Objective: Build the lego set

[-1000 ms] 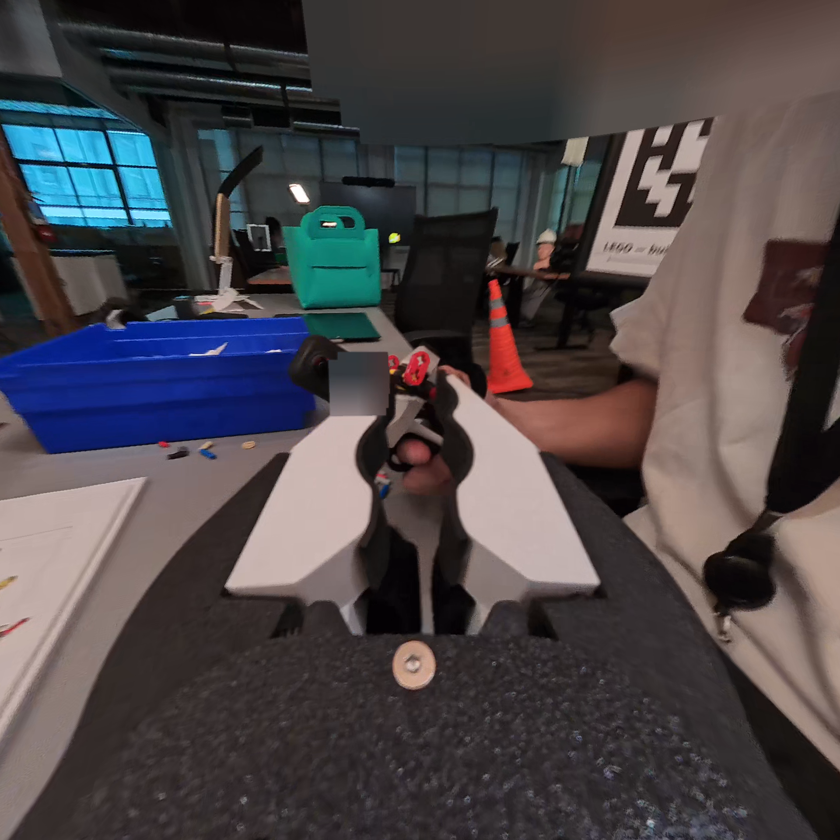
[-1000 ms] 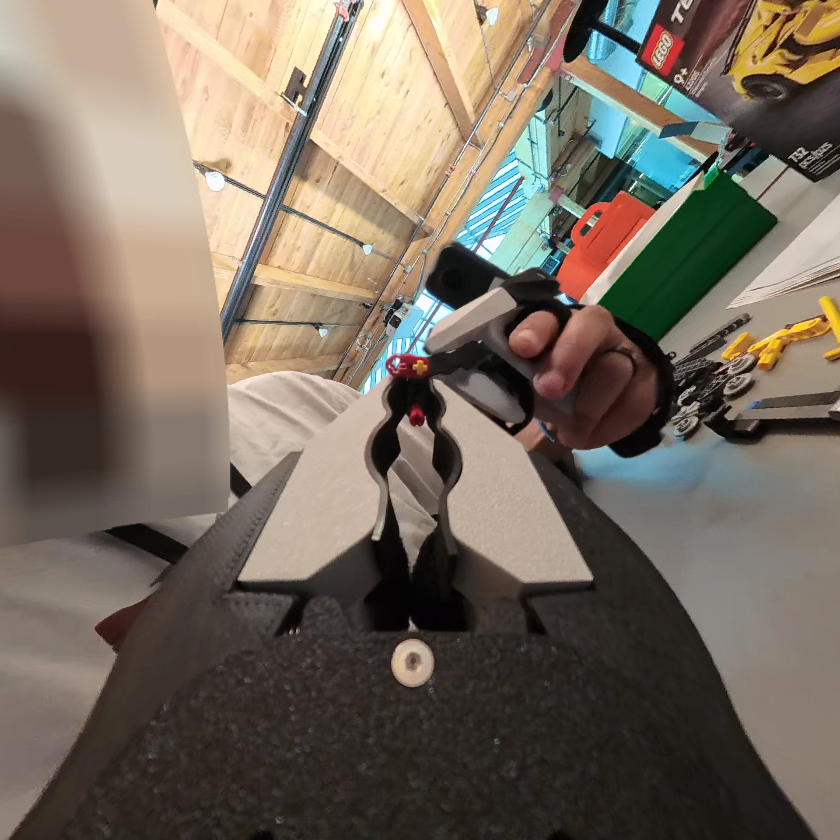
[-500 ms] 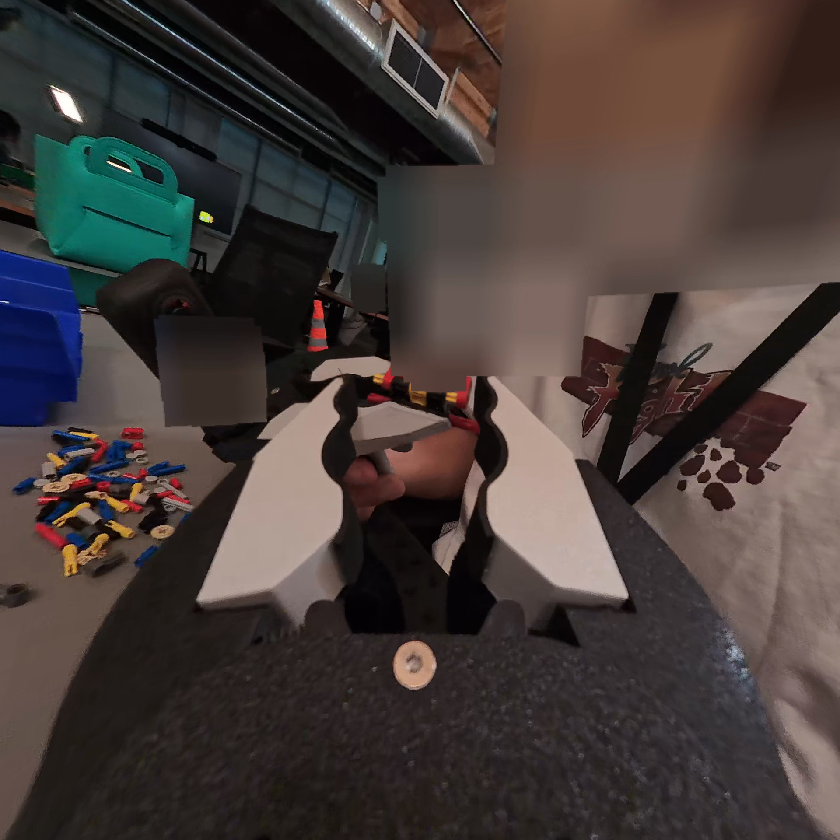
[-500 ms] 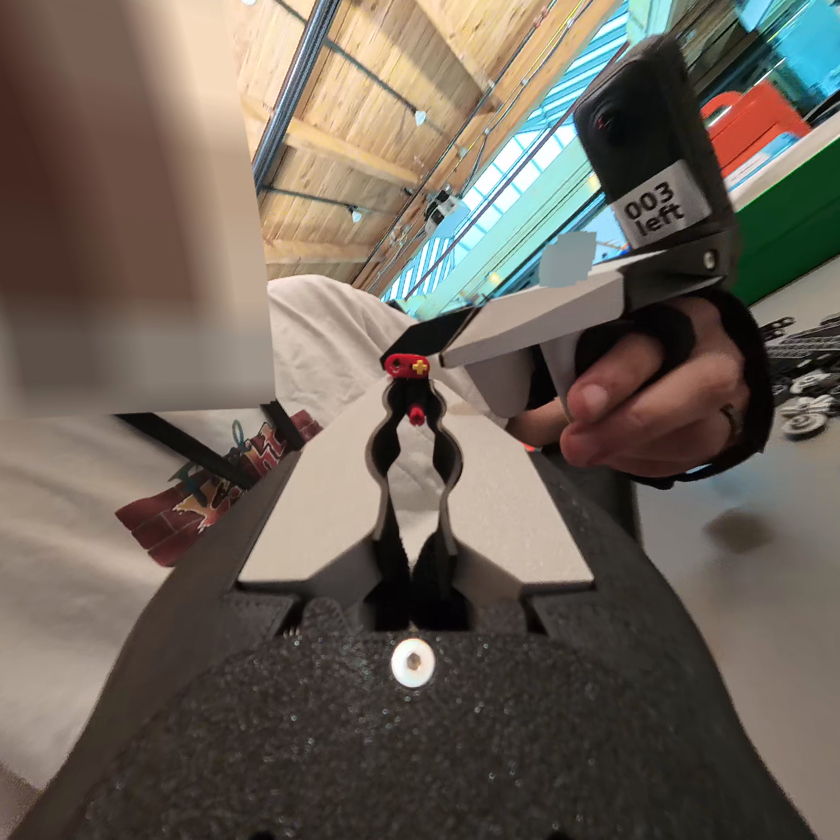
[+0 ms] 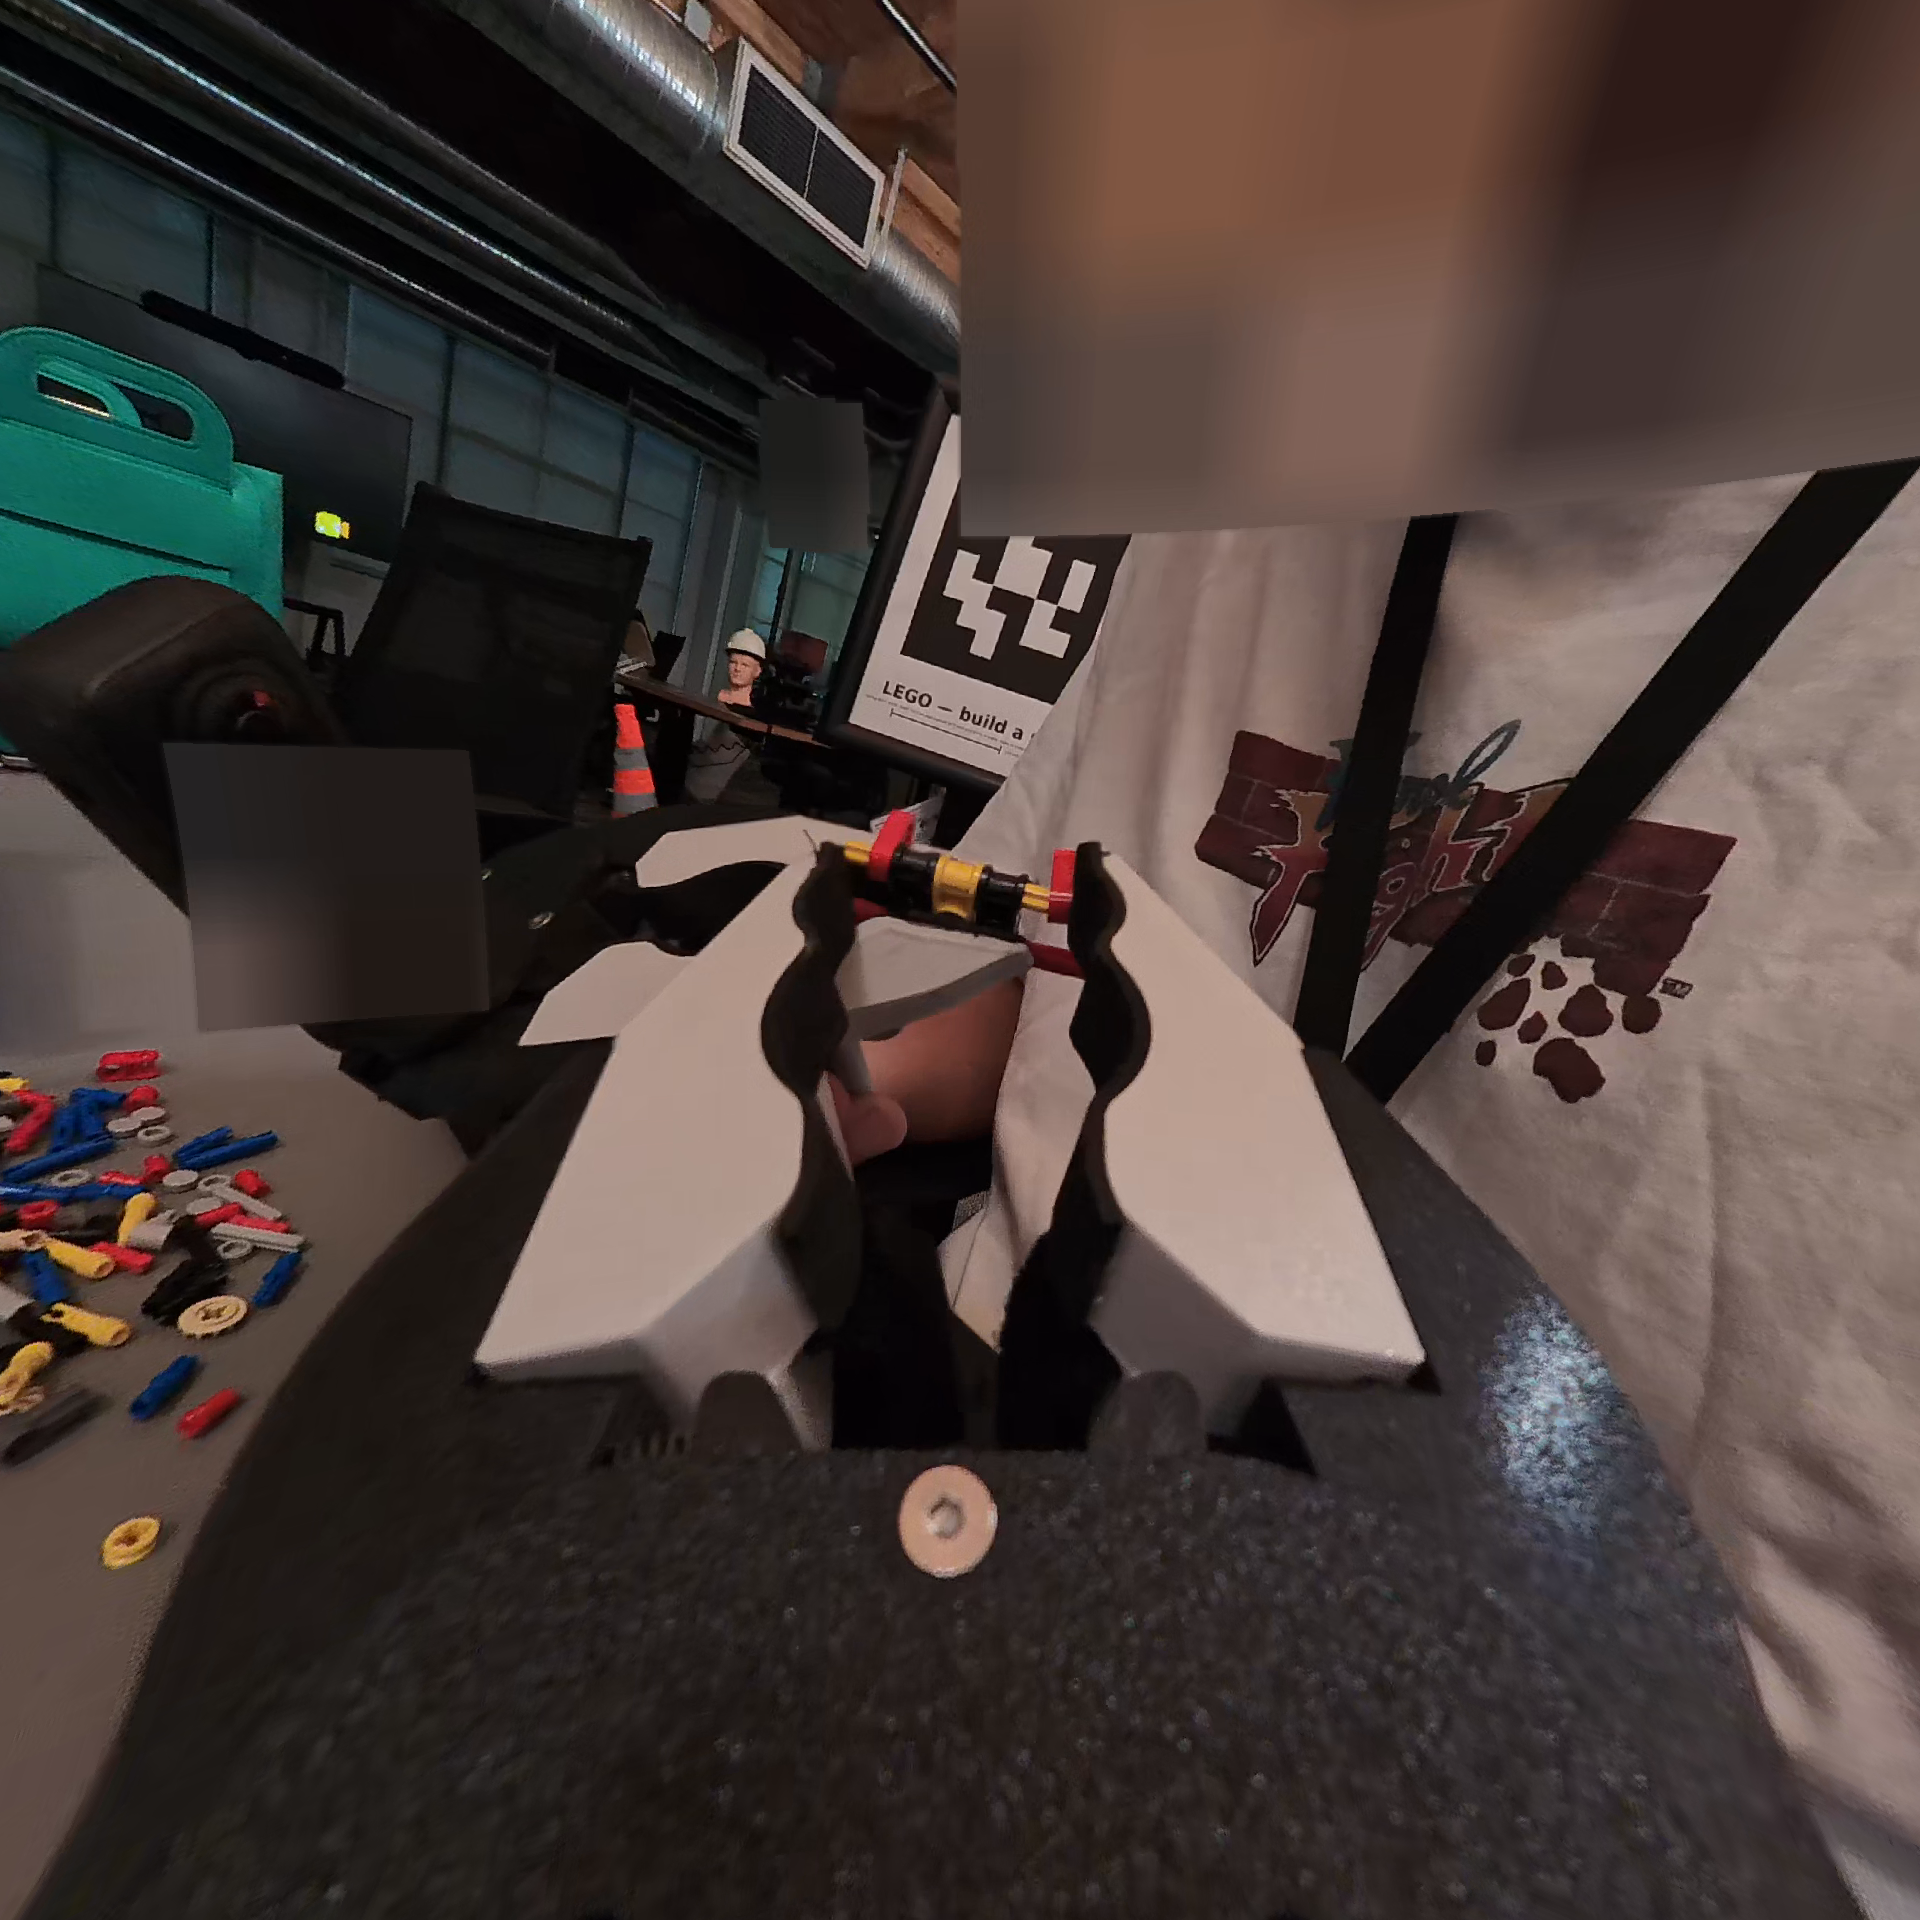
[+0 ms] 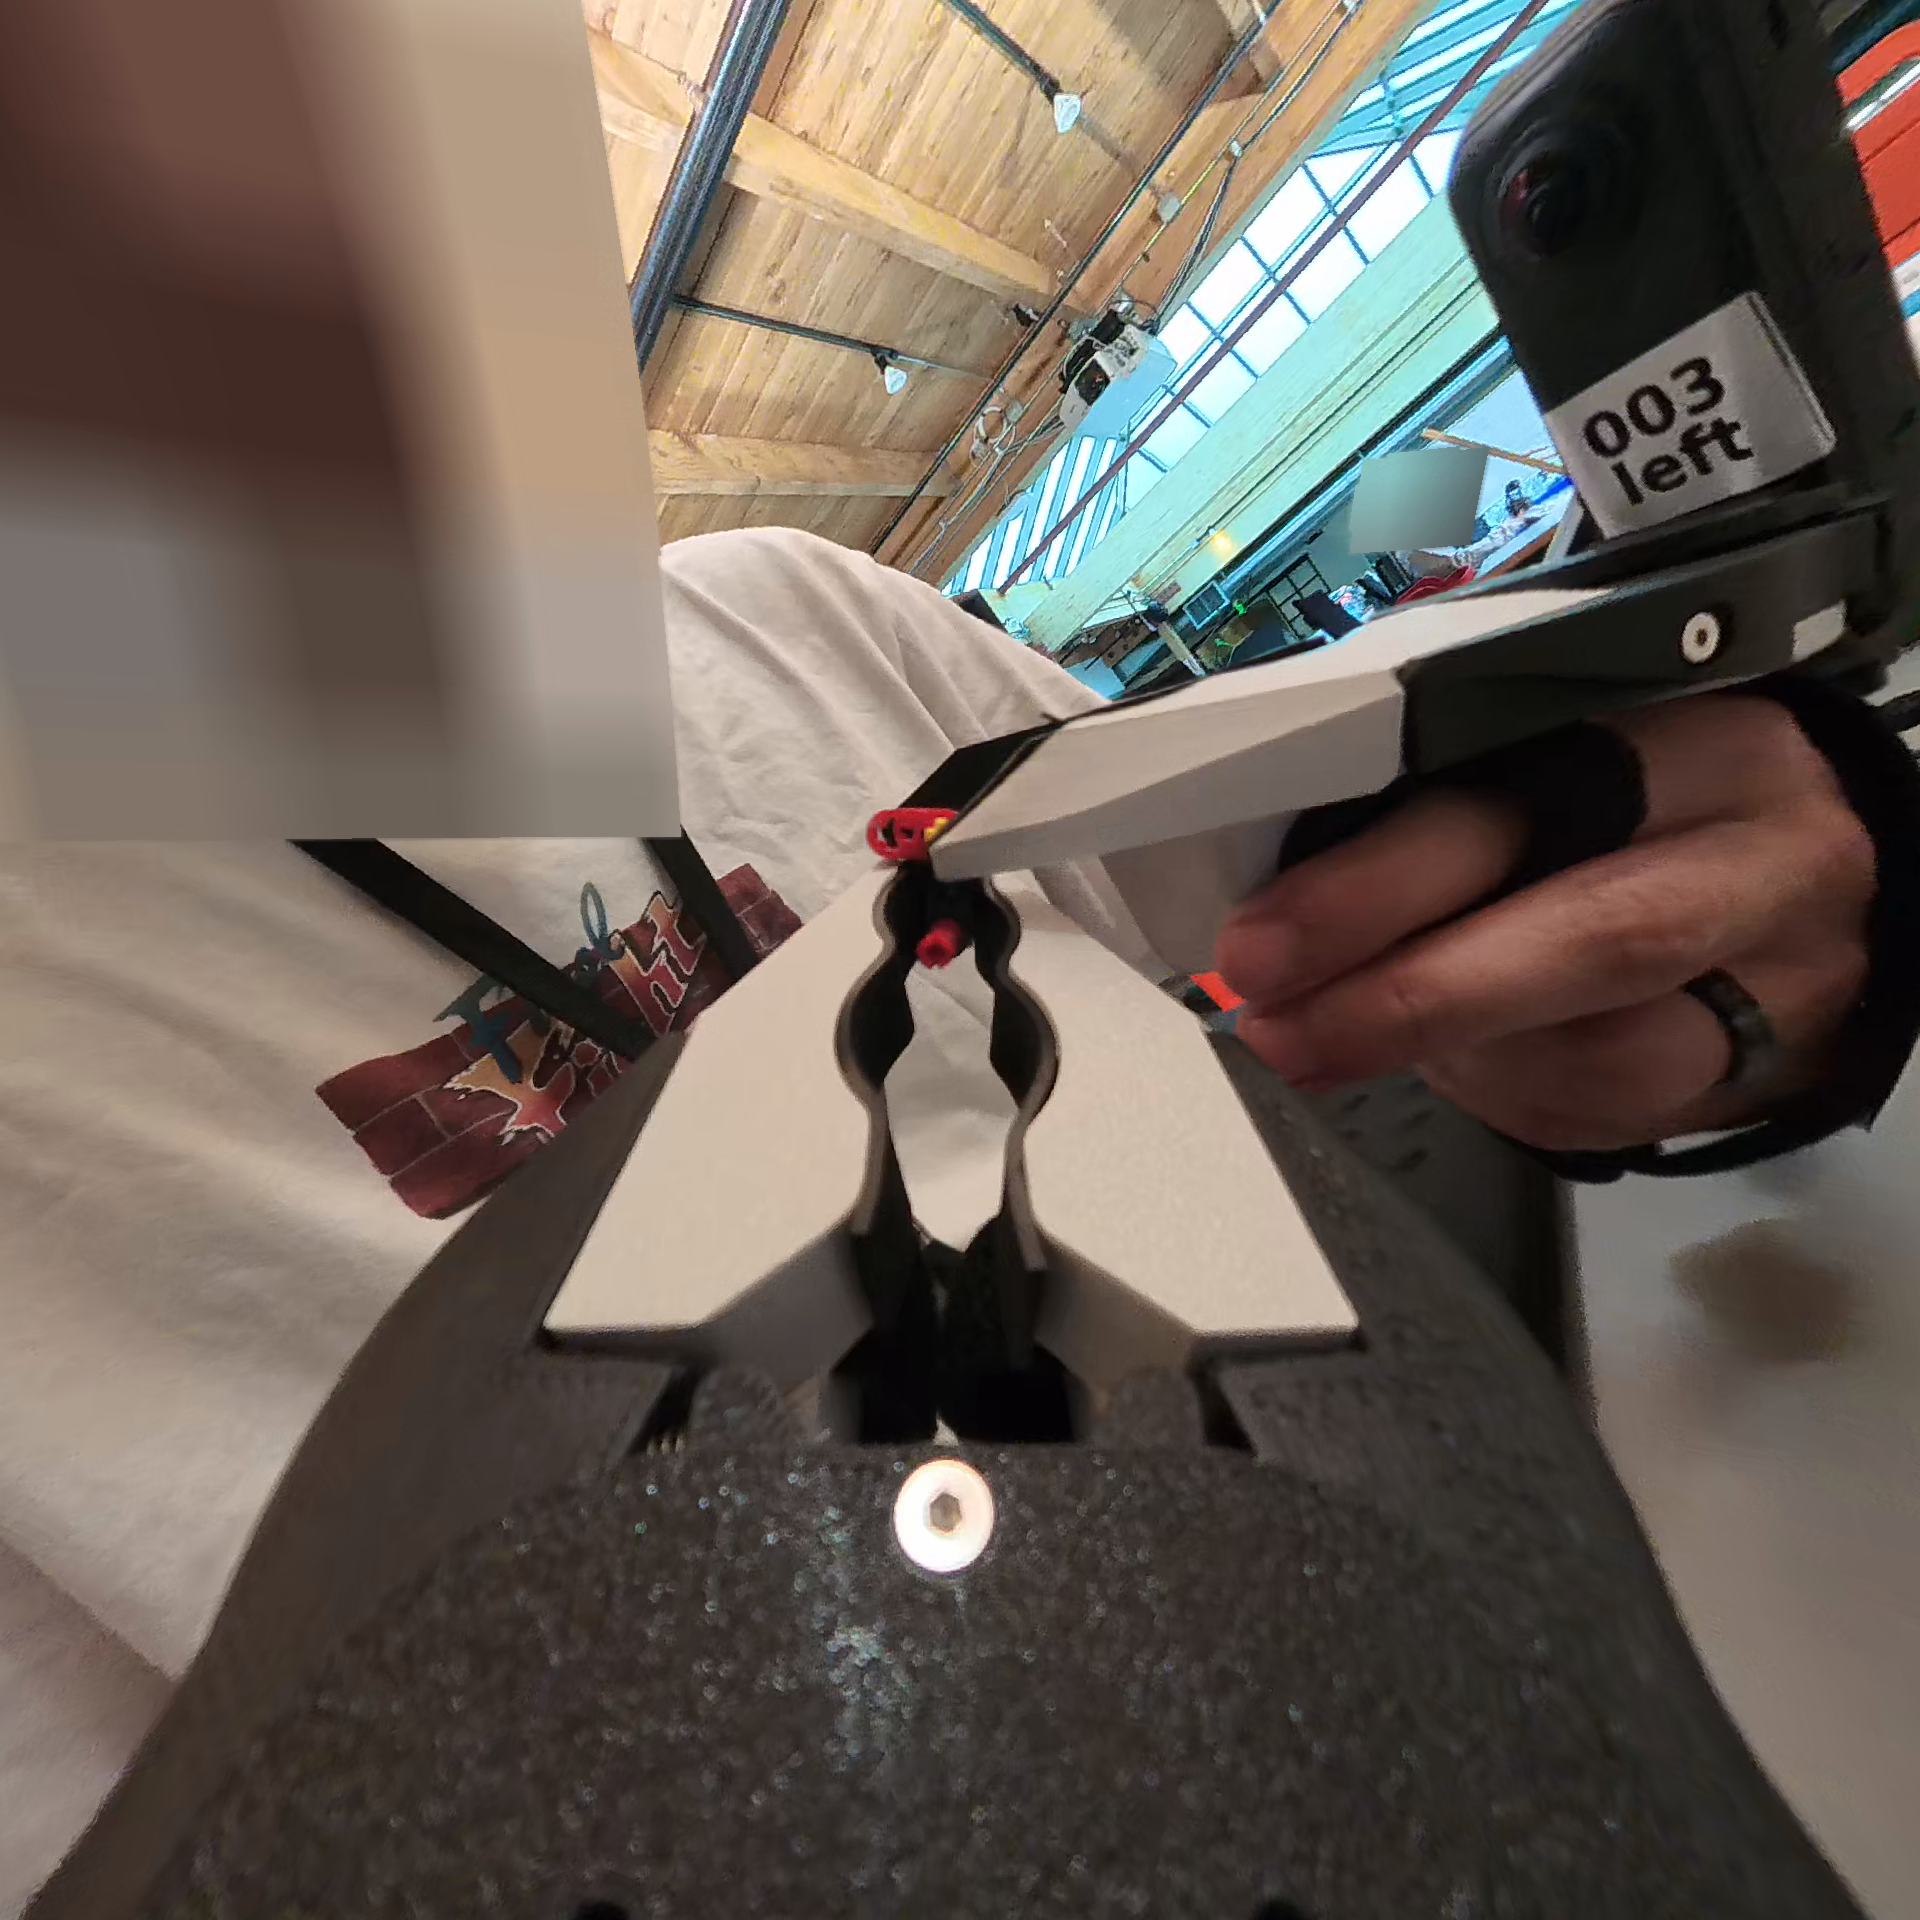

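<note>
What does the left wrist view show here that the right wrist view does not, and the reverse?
Only the left wrist view shows the loose lego pieces scattered on the grey table, a teal bag and an orange cone. Only the right wrist view shows the wooden ceiling and the hand gripping the left gripper. Both show the small red, yellow and black lego assembly held between the two grippers, and the person's white shirt.

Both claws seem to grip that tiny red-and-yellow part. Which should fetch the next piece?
Probably the left gripper: the loose pieces lie on the table at its side, while the right gripper is pinched tight on the small assembly and could hold it alone.
</note>
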`<state>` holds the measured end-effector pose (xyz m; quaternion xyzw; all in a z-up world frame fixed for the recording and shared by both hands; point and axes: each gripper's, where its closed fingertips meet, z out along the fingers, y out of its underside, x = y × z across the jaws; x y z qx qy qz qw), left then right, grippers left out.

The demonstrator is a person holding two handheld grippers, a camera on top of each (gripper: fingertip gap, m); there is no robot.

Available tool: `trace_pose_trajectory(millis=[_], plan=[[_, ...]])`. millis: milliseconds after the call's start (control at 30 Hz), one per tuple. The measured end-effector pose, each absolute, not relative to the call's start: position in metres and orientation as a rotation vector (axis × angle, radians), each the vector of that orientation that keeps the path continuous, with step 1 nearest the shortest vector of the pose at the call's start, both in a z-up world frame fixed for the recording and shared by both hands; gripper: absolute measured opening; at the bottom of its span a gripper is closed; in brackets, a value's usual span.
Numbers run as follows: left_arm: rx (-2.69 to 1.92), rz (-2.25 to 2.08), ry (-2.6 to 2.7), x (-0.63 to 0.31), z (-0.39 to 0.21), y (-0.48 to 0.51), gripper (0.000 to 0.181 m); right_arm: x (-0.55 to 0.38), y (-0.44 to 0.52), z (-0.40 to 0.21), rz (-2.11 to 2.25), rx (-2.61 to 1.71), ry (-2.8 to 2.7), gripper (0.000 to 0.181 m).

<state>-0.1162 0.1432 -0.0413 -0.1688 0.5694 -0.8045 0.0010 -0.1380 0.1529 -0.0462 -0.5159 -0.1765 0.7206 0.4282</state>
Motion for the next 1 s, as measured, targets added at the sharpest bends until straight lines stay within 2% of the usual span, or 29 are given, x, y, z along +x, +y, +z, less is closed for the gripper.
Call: trace_pose_trajectory(millis=[333,400,567,733,800,900,1000], plan=[[-0.629,-2.735,1.793,-0.114,-0.040,0.147,0.036,-0.131,0.160,-0.046,1.751,-1.290,-0.378,0.007],[-0.711,-2.664,1.761,-0.104,-0.041,0.157,0.035,-0.121,0.170,-0.047,1.709,-1.293,-0.290,0.007],[-0.878,-2.377,1.652,-0.080,-0.046,0.191,0.042,-0.085,0.202,-0.052,1.339,-1.313,-0.090,0.007],[-0.994,-1.924,1.605,-0.058,-0.055,0.221,0.033,-0.058,0.218,-0.060,0.722,-1.402,-0.087,0.007],[-0.973,-1.850,1.622,-0.056,-0.055,0.217,0.031,-0.061,0.220,-0.061,0.590,-1.420,-0.129,0.007],[-0.935,-1.824,1.625,-0.058,-0.053,0.210,0.018,-0.064,0.220,-0.062,0.492,-1.432,-0.173,0.007],[-0.926,-1.813,1.639,-0.059,-0.053,0.207,0.024,-0.060,0.222,-0.065,0.428,-1.449,-0.171,0.007]])
